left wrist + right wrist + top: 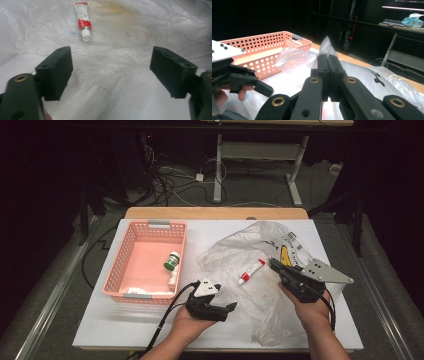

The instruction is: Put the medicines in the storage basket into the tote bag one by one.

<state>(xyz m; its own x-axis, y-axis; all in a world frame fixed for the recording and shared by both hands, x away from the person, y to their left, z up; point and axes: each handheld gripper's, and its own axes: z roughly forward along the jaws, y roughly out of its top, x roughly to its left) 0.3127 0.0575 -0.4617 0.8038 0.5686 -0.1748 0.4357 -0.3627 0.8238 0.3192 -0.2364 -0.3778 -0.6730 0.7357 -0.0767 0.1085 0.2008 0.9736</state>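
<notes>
High view, white table (150, 320), dark room; left claw (231, 307) open, empty; right claw (274, 264) shut.

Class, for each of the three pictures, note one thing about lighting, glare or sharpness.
High view: table brightly lit, surroundings dark. Left gripper view: tube fairly sharp, plastic bag washed pale by glare, near edge of the left gripper soft. Right gripper view: right gripper sharp, basket lit, background black.
</notes>
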